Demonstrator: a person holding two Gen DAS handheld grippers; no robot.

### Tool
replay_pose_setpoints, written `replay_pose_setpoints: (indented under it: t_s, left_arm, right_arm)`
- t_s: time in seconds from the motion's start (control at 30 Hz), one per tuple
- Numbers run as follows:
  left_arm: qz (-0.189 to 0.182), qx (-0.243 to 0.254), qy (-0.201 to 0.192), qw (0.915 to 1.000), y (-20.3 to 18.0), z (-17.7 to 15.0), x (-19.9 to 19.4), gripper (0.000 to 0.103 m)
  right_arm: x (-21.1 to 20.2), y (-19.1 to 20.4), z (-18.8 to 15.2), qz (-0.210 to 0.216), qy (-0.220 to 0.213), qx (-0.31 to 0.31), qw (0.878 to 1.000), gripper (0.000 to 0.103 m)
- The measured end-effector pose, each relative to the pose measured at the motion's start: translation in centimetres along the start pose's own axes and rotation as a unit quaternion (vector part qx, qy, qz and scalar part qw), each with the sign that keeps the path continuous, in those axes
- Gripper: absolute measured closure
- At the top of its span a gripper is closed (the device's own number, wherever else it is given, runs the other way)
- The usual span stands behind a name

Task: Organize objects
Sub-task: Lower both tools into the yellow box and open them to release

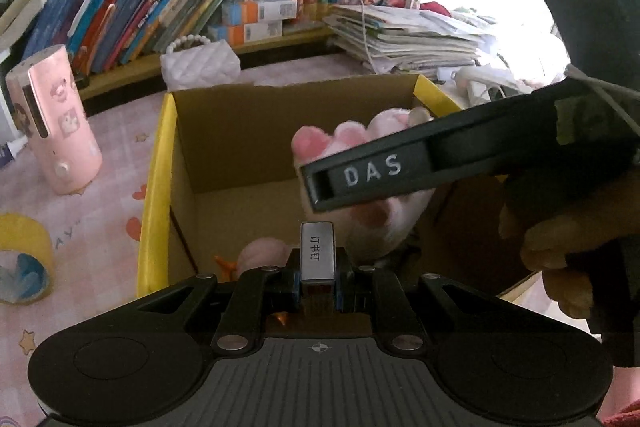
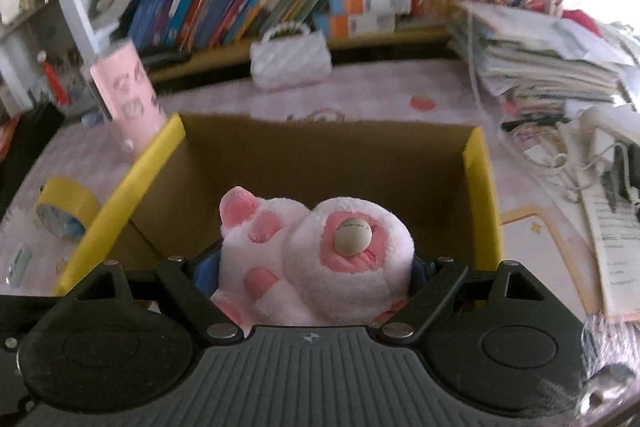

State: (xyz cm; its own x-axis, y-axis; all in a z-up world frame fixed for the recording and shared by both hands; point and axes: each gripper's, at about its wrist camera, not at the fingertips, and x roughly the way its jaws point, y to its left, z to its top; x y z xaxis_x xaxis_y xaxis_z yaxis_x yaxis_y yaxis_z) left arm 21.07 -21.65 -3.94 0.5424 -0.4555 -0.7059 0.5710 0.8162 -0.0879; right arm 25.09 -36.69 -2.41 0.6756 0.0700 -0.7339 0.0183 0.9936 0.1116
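Plush paw toy (image 2: 316,259), pink and white, sits pinched between the widely spread jaws of the right gripper (image 2: 316,279) above the open cardboard box (image 2: 328,163) mid-desk. The left gripper (image 1: 317,283) is pressed tight on a small staple box (image 1: 317,253), over what may be a pink toy (image 1: 262,255) inside.

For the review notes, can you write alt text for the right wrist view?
The right gripper holds a pink-and-white plush toy over an open cardboard box with yellow flaps. A roll of yellow tape lies left of the box, and a white quilted purse sits below the bookshelf.
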Motion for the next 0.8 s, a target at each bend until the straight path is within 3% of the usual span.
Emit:
replay_pose_setpoints:
  t_s: [0.27, 0.37, 0.53, 0.6, 0.73, 0.8]
  left_arm:
    - [0.010, -0.004, -0.006, 0.9999, 0.0, -0.2, -0.1, 0.089]
    - [0.015, 0.001, -0.015, 0.9998, -0.2, -0.1, -0.6, 0.084]
    - [0.033, 0.001, -0.044, 0.9985, -0.2, -0.3, -2.4, 0.055]
    - [0.031, -0.001, -0.062, 0.9976, -0.1, -0.4, -3.5, 0.053]
    - [0.043, 0.002, -0.092, 0.9948, -0.3, -0.8, -5.6, 0.033]
    - [0.046, 0.003, -0.105, 0.9934, -0.3, -1.1, -6.7, 0.029]
  right_arm:
    - [0.7, 0.5, 0.3, 0.008, 0.023, -0.020, 0.999, 0.015]
    - [0.6, 0.5, 0.2, 0.009, 0.019, -0.017, 1.000, 0.012]
    - [-0.6, 0.4, -0.1, 0.004, -0.002, -0.001, 1.000, 0.009]
    - [-1.4, 0.5, -0.4, 0.003, -0.017, 0.003, 1.000, 0.008]
    - [-3.7, 0.8, -1.0, -0.009, -0.054, 0.013, 0.998, 0.007]
    - [-4.9, 0.9, -1.4, -0.016, -0.073, 0.023, 0.997, 0.007]
